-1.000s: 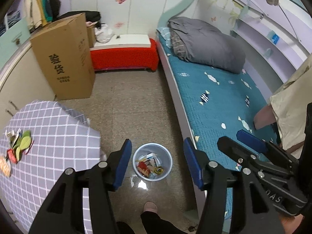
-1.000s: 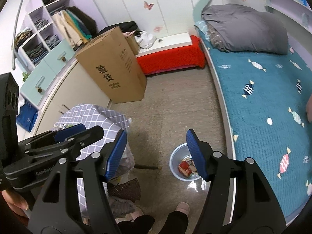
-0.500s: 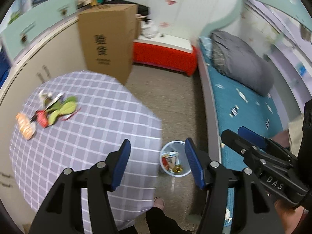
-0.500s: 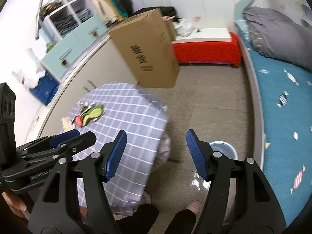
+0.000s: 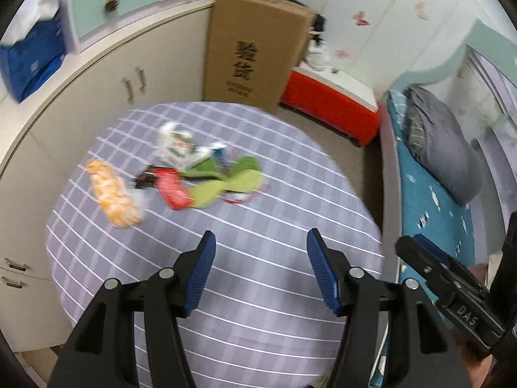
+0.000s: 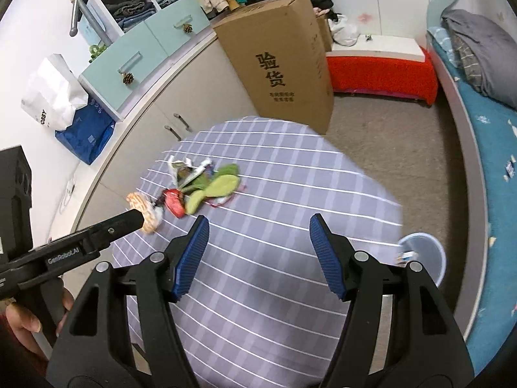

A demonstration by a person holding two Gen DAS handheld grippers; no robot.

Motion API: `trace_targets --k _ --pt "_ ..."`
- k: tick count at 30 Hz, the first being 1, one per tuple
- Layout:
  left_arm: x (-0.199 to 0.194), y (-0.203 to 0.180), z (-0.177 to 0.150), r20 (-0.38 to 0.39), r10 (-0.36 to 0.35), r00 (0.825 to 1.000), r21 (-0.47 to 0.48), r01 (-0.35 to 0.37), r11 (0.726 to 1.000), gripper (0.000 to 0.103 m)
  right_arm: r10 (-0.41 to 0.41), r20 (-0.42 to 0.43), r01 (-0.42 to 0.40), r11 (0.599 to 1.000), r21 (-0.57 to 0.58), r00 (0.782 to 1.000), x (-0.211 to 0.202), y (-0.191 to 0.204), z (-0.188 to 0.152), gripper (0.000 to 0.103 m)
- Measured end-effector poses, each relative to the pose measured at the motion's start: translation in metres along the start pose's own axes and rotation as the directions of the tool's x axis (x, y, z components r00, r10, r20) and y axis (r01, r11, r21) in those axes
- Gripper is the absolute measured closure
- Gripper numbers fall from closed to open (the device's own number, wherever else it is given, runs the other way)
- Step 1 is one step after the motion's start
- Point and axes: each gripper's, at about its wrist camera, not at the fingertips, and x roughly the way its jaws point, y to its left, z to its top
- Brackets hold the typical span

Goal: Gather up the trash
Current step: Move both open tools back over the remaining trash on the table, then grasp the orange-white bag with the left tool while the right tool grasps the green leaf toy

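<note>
Both grippers hang over the round table with the lilac checked cloth [image 5: 290, 194], jaws apart and nothing between them: the left gripper [image 5: 258, 274] and the right gripper [image 6: 257, 253]. The heap of crumpled wrappers [image 5: 194, 174] lies at eleven o'clock of the left gripper, blurred, its pieces hard to tell apart. The pale blue plastic bin [image 6: 426, 258] stands at three o'clock in the right view, partly hidden by a finger.

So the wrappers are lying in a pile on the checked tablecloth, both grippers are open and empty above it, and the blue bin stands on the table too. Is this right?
Not quite: the blue bin stands on the floor beside the table, as the right wrist view shows. The rest holds: the wrappers lie piled on the checked tablecloth, and the left gripper and right gripper are open and empty above it.
</note>
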Motion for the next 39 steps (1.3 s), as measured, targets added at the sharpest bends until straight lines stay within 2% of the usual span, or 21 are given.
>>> trace_targets --k 5,7,16,23,28,30,32,34,35,36,39 --pt "0.017 0.074 0.026 -0.020 0.053 0.998 -0.092 -0.055 0.994 0.045 0.002 -0.032 -0.001 0.999 0.033 0.999 0.044 0.034 0.007 0.038" --pt "0.023 0.102 0.033 -0.029 0.078 0.996 -0.134 -0.082 0.988 0.041 0.002 -0.052 0.000 0.999 0.038 0.999 0.058 0.043 0.009 0.038" --pt "0.075 0.173 0.044 -0.139 0.126 0.982 -0.199 -0.152 0.968 0.039 -0.021 -0.145 0.030 0.998 0.059 0.989 0.130 0.066 0.025 0.037" --pt "0.111 0.191 0.055 -0.193 0.135 0.972 -0.165 -0.168 0.972 0.039 -0.003 -0.234 0.013 0.999 0.039 0.972 0.182 0.085 0.026 0.037" --pt "0.131 0.193 0.061 -0.225 0.145 0.964 -0.129 -0.177 0.976 0.040 -0.002 -0.289 0.019 0.998 0.056 0.957 0.212 0.088 0.026 0.053" --pt "0.136 0.194 0.062 -0.233 0.147 0.961 -0.118 -0.178 0.977 0.043 -0.020 -0.302 0.037 0.998 0.048 0.953 0.221 0.090 0.026 0.053" --pt "0.139 0.193 0.063 -0.235 0.135 0.963 -0.110 -0.164 0.980 0.055 -0.037 -0.312 0.052 0.998 0.040 0.950 0.229 0.090 0.027 0.053" --pt "0.140 0.190 0.065 -0.231 0.133 0.964 -0.092 -0.157 0.983 0.059 -0.049 -0.315 0.061 0.998 0.029 0.948 0.235 0.091 0.027 0.053" --pt "0.138 0.188 0.066 -0.222 0.127 0.967 -0.083 -0.149 0.985 0.061 -0.058 -0.311 0.068 0.997 0.022 0.949 0.234 0.089 0.026 0.059" --pt "0.137 0.187 0.067 -0.218 0.119 0.969 -0.080 -0.139 0.987 0.064 -0.069 -0.309 0.077 0.997 0.012 0.949 0.235 0.090 0.027 0.069" --pt "0.127 0.179 0.069 -0.192 0.108 0.975 -0.067 -0.123 0.990 0.068 -0.061 -0.320 0.072 0.997 0.023 0.945 0.238 0.085 0.027 0.081"
